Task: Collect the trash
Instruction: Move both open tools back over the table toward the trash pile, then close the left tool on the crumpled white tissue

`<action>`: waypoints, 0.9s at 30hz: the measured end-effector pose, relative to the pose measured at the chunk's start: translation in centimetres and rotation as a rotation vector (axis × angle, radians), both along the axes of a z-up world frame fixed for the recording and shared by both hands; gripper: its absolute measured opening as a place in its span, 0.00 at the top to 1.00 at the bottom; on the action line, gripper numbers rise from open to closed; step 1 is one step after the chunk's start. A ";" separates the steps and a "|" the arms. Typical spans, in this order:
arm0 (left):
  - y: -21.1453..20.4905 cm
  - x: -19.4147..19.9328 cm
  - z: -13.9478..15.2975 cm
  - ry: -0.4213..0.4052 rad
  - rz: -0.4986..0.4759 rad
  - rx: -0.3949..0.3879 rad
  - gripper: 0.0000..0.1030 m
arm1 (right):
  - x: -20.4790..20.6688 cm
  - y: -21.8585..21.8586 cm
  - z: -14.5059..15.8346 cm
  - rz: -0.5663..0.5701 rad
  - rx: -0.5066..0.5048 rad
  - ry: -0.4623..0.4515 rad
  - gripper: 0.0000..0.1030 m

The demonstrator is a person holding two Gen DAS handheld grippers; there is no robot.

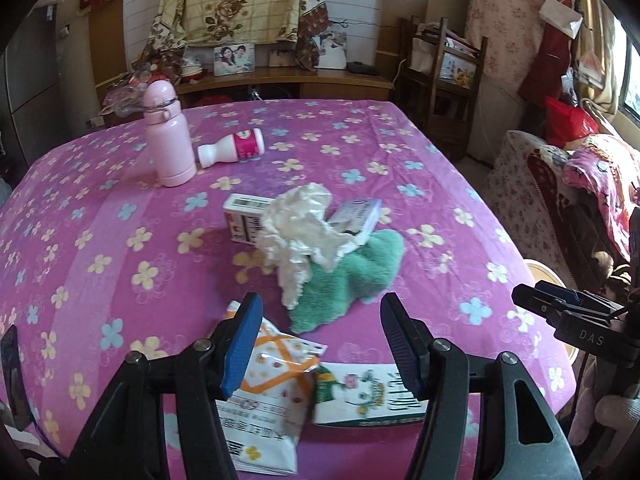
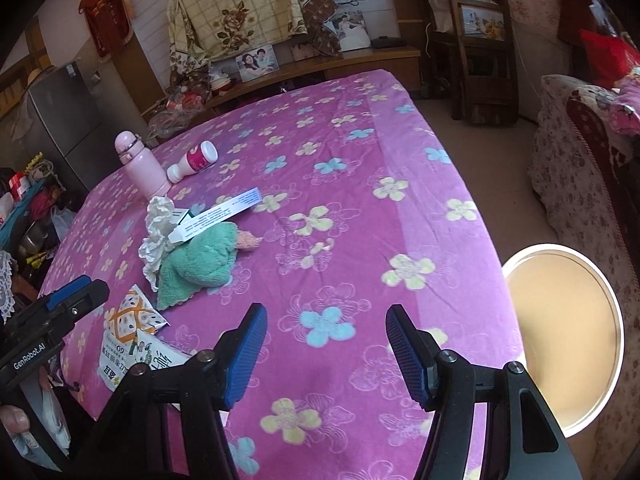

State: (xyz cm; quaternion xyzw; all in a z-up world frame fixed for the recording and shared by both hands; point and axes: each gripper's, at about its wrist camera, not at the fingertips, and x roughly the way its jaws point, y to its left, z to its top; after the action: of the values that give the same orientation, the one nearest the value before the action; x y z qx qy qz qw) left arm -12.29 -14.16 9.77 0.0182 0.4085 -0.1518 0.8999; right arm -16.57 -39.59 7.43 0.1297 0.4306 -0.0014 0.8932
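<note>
My left gripper [image 1: 320,344] is open, low over the near edge of the purple flowered table [image 1: 400,152]. Between and under its fingers lie an orange-and-white snack wrapper [image 1: 272,392] and a flat white-and-green carton [image 1: 368,396]. Beyond them a crumpled white tissue [image 1: 300,232] rests on a green cloth [image 1: 352,276], with a small white box [image 1: 244,220] and an opened box [image 1: 358,216]. A small white-and-pink bottle [image 1: 232,148] lies on its side. My right gripper [image 2: 326,352] is open and empty over bare tablecloth. The wrapper also shows in the right wrist view [image 2: 130,320].
A pink flask [image 1: 166,136] stands upright at the far left of the table. A round white-rimmed bin [image 2: 560,336] sits on the floor off the table's right edge. A sofa [image 2: 580,168], a wooden chair [image 2: 476,52] and a shelf with photos [image 1: 236,60] surround the table.
</note>
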 end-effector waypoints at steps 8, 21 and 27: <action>2.4 3.3 -0.7 0.056 0.023 -0.067 0.36 | 1.7 1.4 -0.2 0.029 -0.007 0.014 0.36; 1.7 10.2 -3.9 0.177 0.055 -0.142 0.35 | 7.0 2.7 -0.3 0.059 0.013 0.027 0.36; 0.4 11.4 -5.4 0.241 0.003 -0.174 0.71 | 9.7 3.4 -0.4 0.071 0.029 0.034 0.36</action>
State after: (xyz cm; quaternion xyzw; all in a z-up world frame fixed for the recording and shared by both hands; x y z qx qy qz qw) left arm -0.93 -13.74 4.38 -0.0786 0.4988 -0.1864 0.8428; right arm -6.84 -36.23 7.06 0.1272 0.4498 0.0344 0.8833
